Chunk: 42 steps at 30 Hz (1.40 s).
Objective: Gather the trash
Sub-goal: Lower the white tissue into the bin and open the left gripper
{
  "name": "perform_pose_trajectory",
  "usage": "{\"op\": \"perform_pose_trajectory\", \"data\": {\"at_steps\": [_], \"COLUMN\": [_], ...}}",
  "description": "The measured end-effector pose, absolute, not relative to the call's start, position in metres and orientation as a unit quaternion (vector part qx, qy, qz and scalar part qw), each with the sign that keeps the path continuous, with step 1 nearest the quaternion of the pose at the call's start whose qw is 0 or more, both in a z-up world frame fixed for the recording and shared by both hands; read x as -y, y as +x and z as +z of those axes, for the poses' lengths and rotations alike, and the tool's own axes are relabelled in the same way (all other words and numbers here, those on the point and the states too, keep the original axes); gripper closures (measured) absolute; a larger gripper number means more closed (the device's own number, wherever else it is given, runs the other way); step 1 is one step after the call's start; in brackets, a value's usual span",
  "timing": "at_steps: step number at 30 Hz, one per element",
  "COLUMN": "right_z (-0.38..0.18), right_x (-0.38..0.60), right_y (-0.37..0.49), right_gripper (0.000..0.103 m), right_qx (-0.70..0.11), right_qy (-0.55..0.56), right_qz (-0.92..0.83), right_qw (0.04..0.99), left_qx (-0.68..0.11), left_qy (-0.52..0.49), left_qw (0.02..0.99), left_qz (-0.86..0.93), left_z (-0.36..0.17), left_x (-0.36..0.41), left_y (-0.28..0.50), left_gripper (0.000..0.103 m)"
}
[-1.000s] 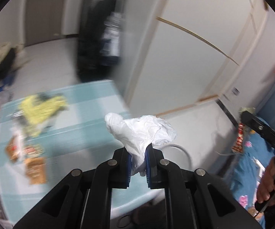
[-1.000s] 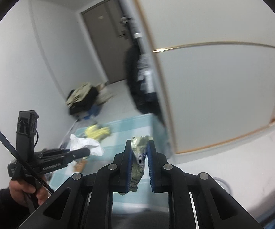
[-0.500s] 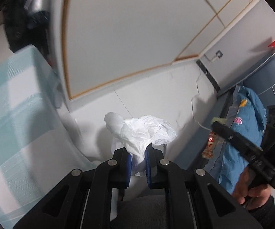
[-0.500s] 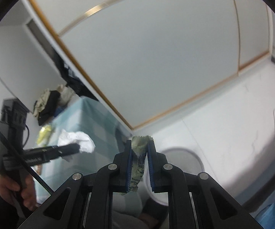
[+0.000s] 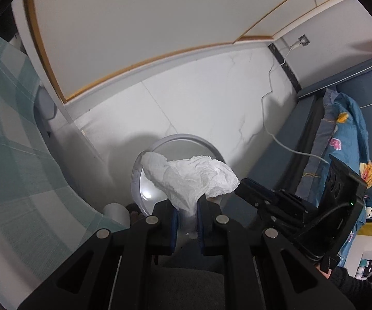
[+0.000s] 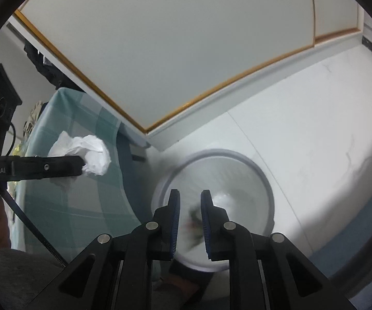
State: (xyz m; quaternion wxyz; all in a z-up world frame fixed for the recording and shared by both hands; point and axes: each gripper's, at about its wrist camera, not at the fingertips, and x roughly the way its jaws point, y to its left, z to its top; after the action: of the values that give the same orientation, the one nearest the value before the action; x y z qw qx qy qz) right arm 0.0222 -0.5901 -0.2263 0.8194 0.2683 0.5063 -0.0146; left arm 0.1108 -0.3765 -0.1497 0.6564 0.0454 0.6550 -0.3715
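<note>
A table under a pale teal-and-white checked tablecloth (image 5: pixel 12 160) lies left of the jaws, and a large white wall panel edged with a thin wooden strip (image 5: pixel 160 25) stands beyond them above the white marble-look floor tiles (image 5: pixel 211 98). To the right a white cable (image 5: pixel 276 118) trails from a wall socket toward a dark blue bed with flowered blue bedding (image 5: pixel 346 139). A dark shape hanging far left (image 6: pixel 43 62) may be clothing.

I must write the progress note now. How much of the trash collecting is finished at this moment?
Partly done. The right claw is opening above the round white bin, and a blurred wrapper is dropping from it into the bin. In hand: the left claw is shut on crumpled white tissue over the bin, not yet released. Left: dropping that tissue; more trash may remain on the checked table.
</note>
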Motion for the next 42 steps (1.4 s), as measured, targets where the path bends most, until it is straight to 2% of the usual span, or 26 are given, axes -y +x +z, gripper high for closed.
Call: {"op": "perform_pose_trajectory", "data": {"at_steps": [2, 4, 9, 14, 22, 26, 33, 35, 42], "right_z": [-0.231, -0.231, -0.221, -0.207, -0.207, -0.208, -0.211, -0.211, -0.211], "right_x": [0.587, 0.589, 0.608, 0.623, 0.623, 0.624, 0.627, 0.628, 0.630], "right_y": [0.022, 0.018, -0.002, -0.012, -0.012, -0.013, -0.013, -0.013, -0.015], "right_gripper": [0.063, 0.060, 0.041, 0.031, 0.027, 0.021, 0.021, 0.021, 0.021], "right_qx": [-0.515, -0.519, -0.499, -0.478, -0.480, -0.477, -0.475, -0.472, -0.471], "right_qy": [0.268, 0.268, 0.298, 0.302, 0.326, 0.330, 0.344, 0.345, 0.347], "right_qz": [-0.014, -0.017, -0.043, -0.069, -0.074, -0.079, -0.080, -0.081, -0.087], "right_qw": [0.814, 0.811, 0.813, 0.822, 0.811, 0.811, 0.806, 0.808, 0.806], "left_qx": [-0.662, -0.665, -0.678, -0.690, -0.681, -0.674, -0.679, -0.681, -0.668], "left_qy": [0.047, 0.053, 0.070, 0.095, 0.162, 0.187, 0.204, 0.210, 0.234], "left_qw": [0.648, 0.645, 0.627, 0.605, 0.592, 0.586, 0.583, 0.581, 0.588], "left_qz": [-0.374, -0.373, -0.378, -0.387, -0.398, -0.409, -0.396, -0.394, -0.391], "left_z": [-0.154, -0.157, -0.172, -0.181, -0.183, -0.184, -0.192, -0.193, -0.192], "left_x": [0.384, 0.389, 0.406, 0.417, 0.435, 0.438, 0.440, 0.442, 0.446], "left_y": [0.112, 0.113, 0.115, 0.111, 0.102, 0.097, 0.098, 0.096, 0.093], "left_gripper": [0.095, 0.095, 0.095, 0.095, 0.094, 0.094, 0.090, 0.087, 0.062]}}
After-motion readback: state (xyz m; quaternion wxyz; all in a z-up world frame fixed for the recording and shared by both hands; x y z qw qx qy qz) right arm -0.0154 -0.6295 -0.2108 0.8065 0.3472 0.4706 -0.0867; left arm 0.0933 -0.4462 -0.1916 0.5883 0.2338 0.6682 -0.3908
